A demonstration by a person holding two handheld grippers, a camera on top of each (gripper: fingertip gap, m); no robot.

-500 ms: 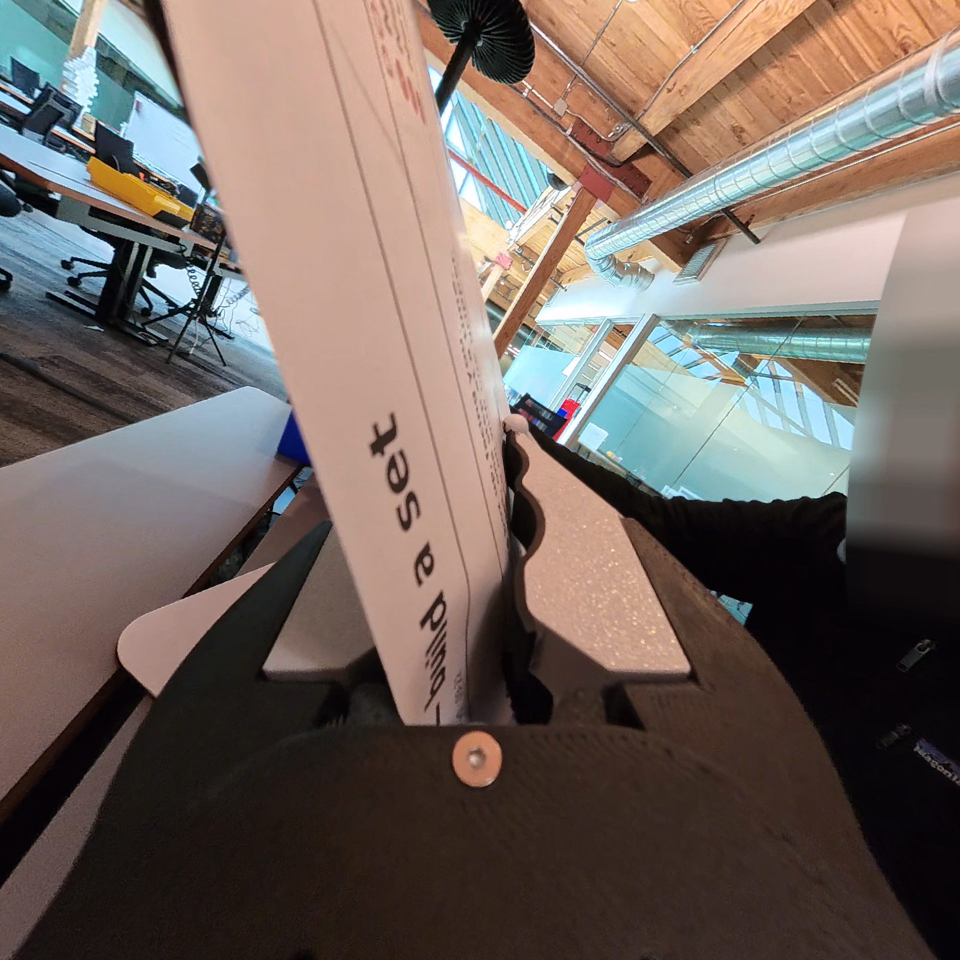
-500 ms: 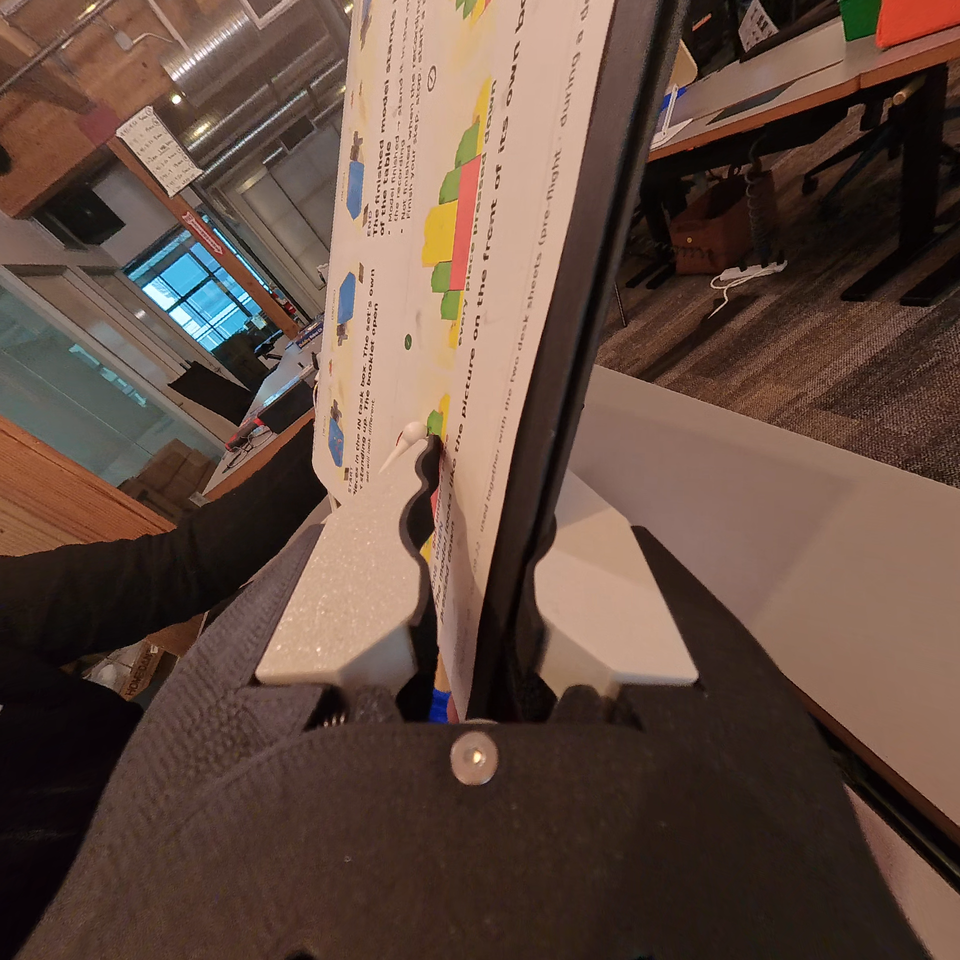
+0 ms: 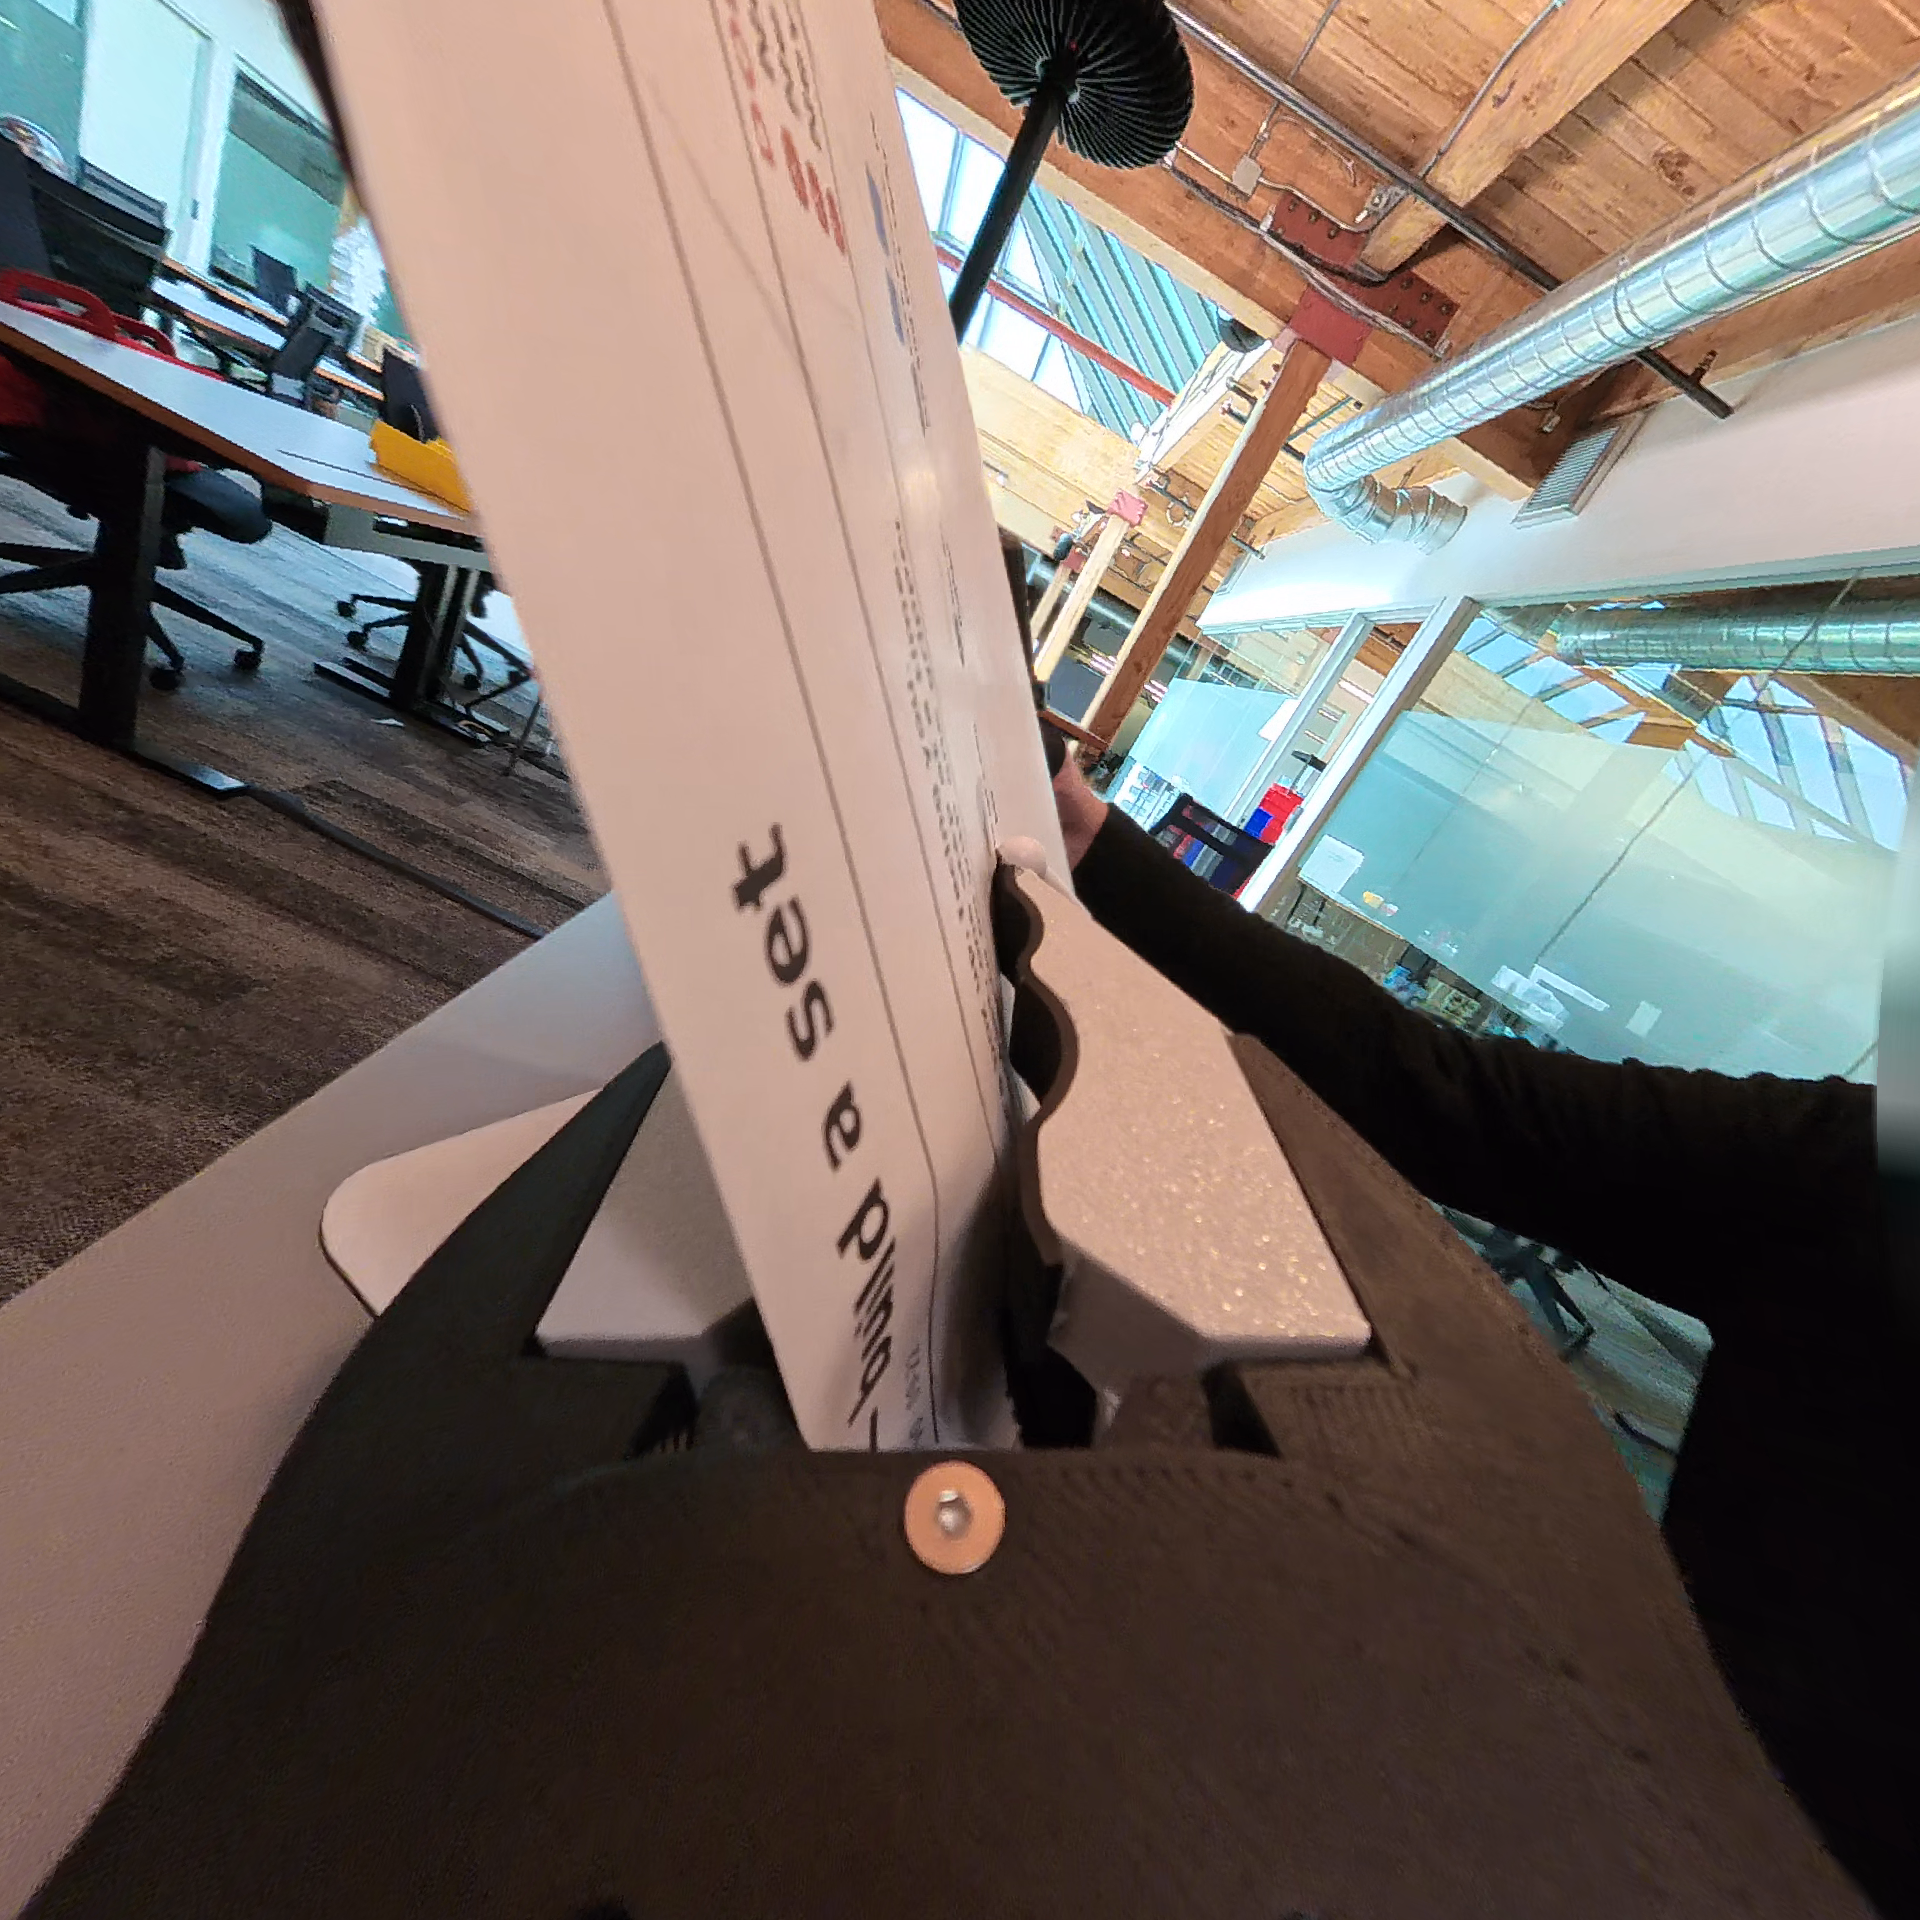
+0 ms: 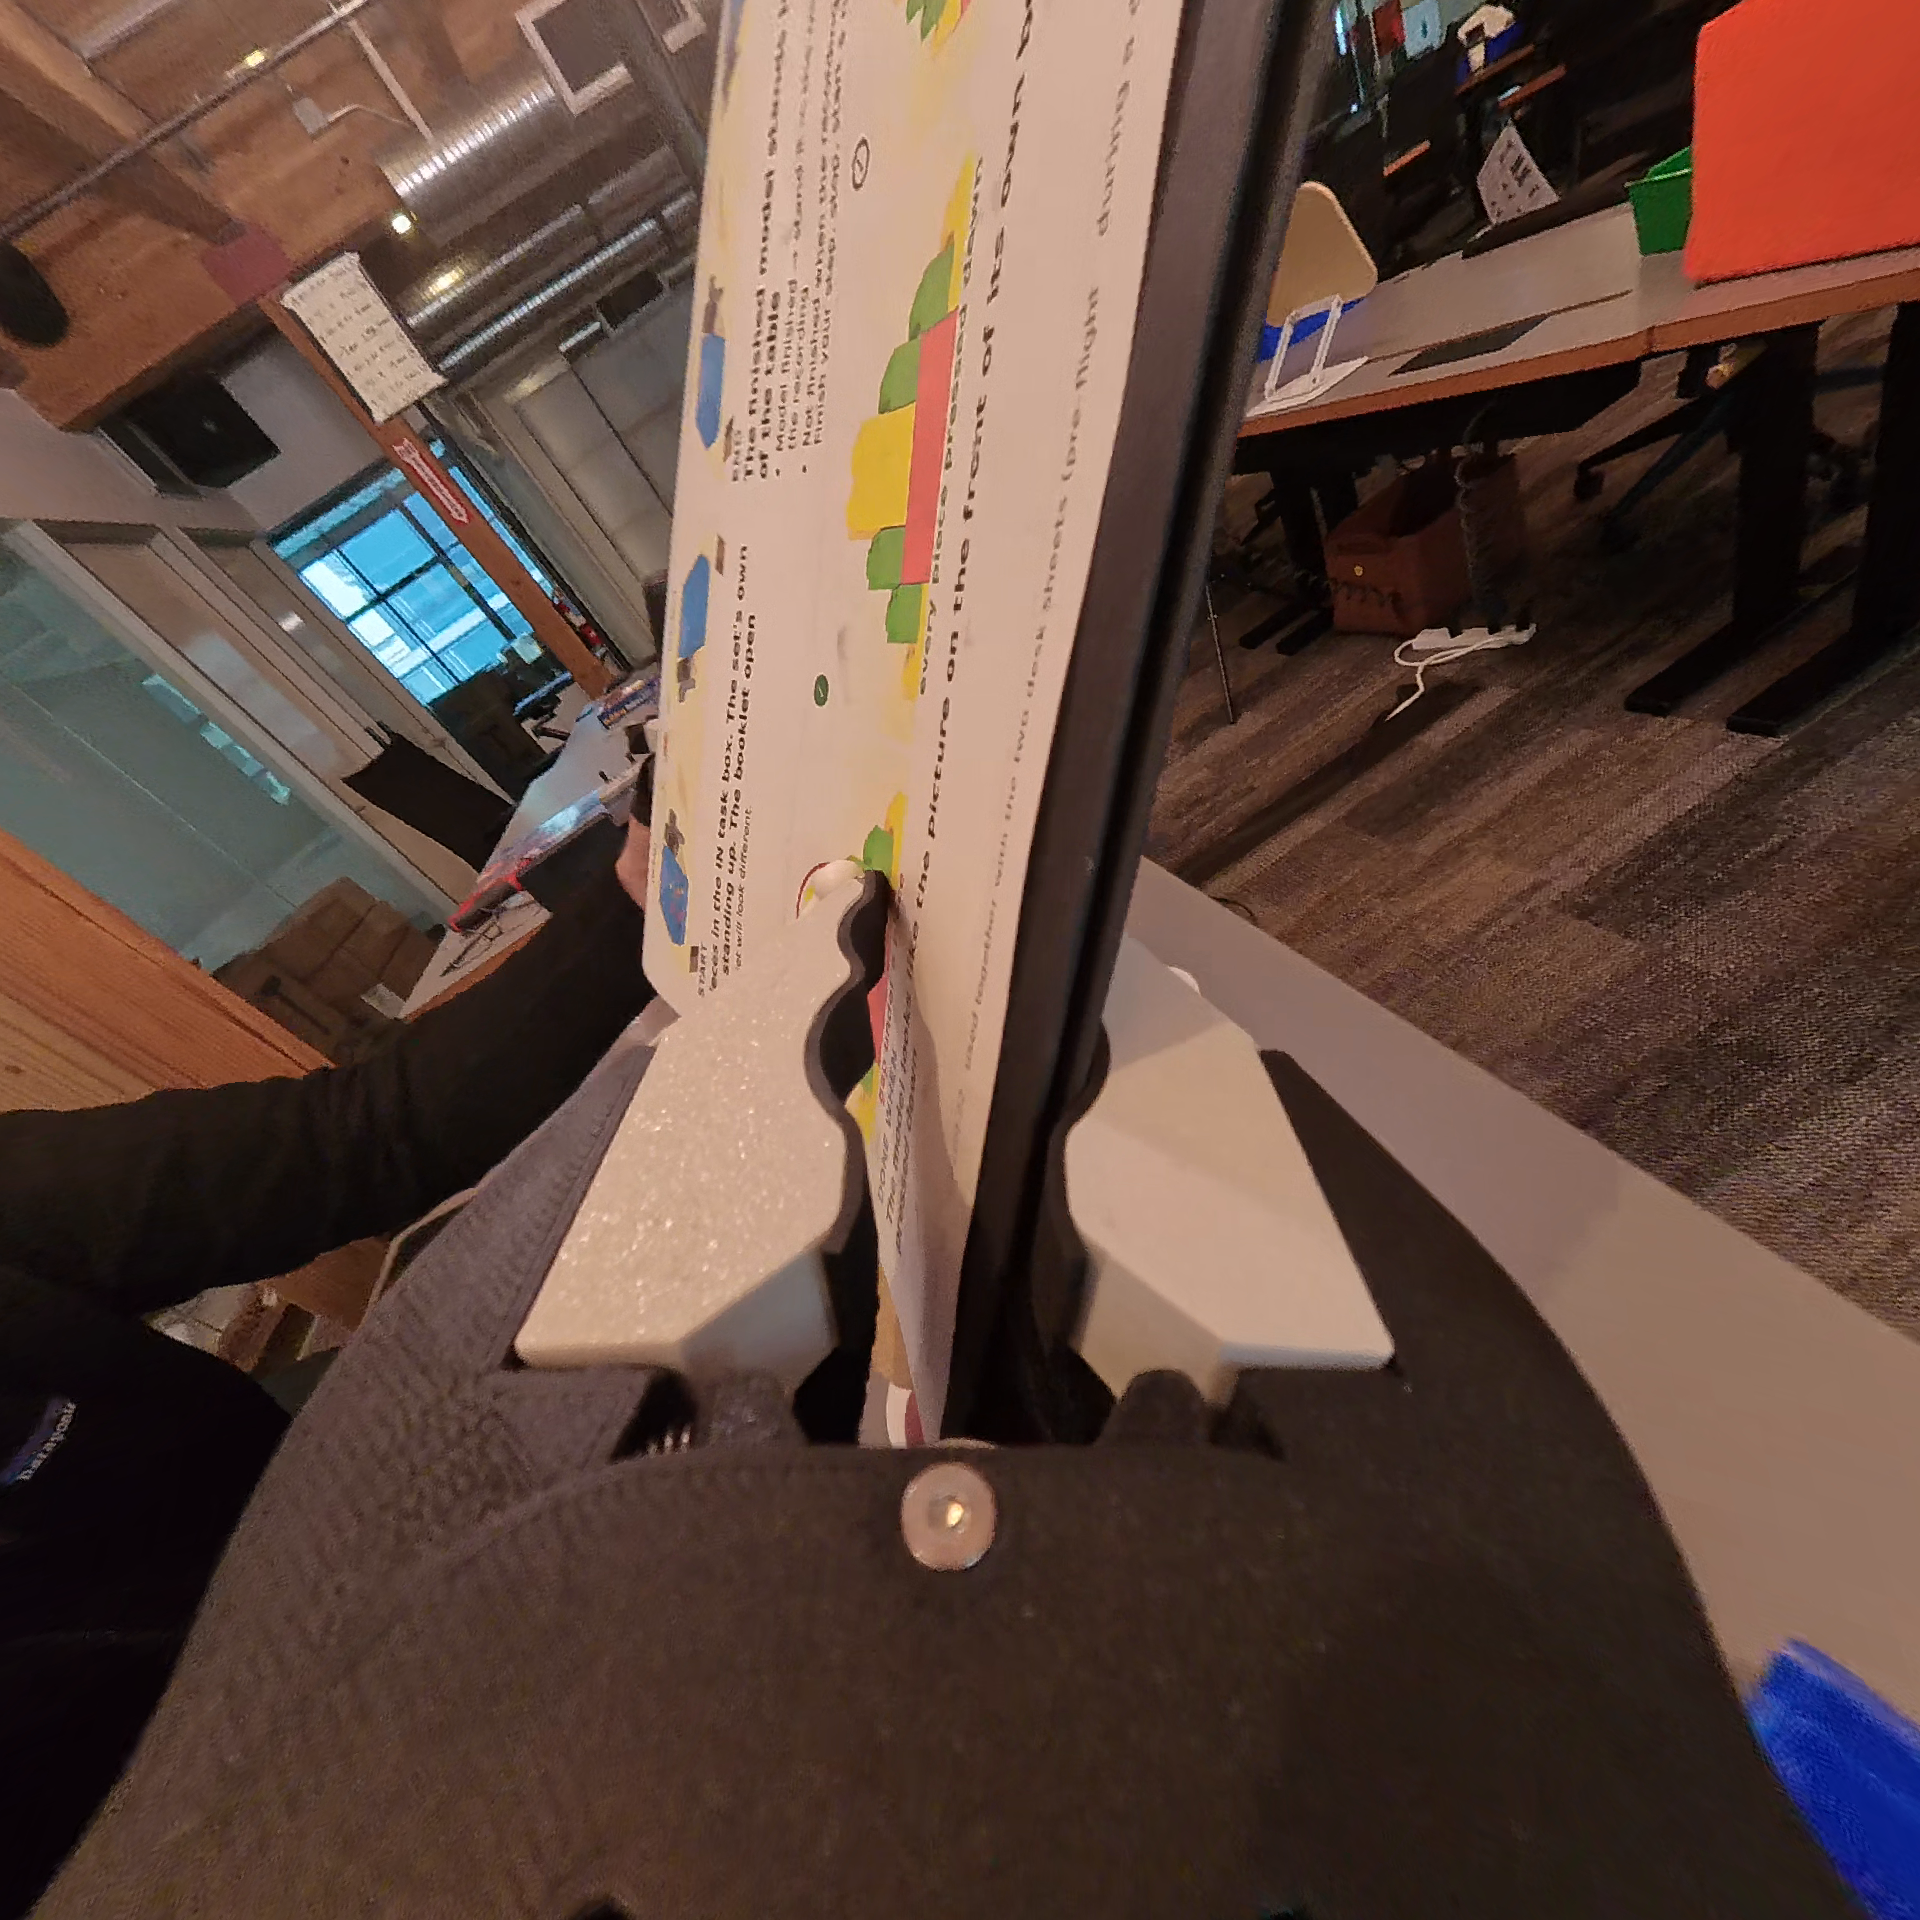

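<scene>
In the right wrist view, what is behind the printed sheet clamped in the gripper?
A black backing board lies flat against the printed sheet, both pinched by the right gripper. The board's far face is hidden.

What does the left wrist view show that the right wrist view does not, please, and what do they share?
Only the left wrist view shows the black round fan-like fixture on a pole, the yellow bin on a far desk, and the left gripper shut on the printed board.

Only the right wrist view shows the orange box, the green bin, the board's black backing and coloured block pictures, and the right gripper clamping it.

Both show the board, a black sleeve, the grey tabletop and silver ducts.
</scene>
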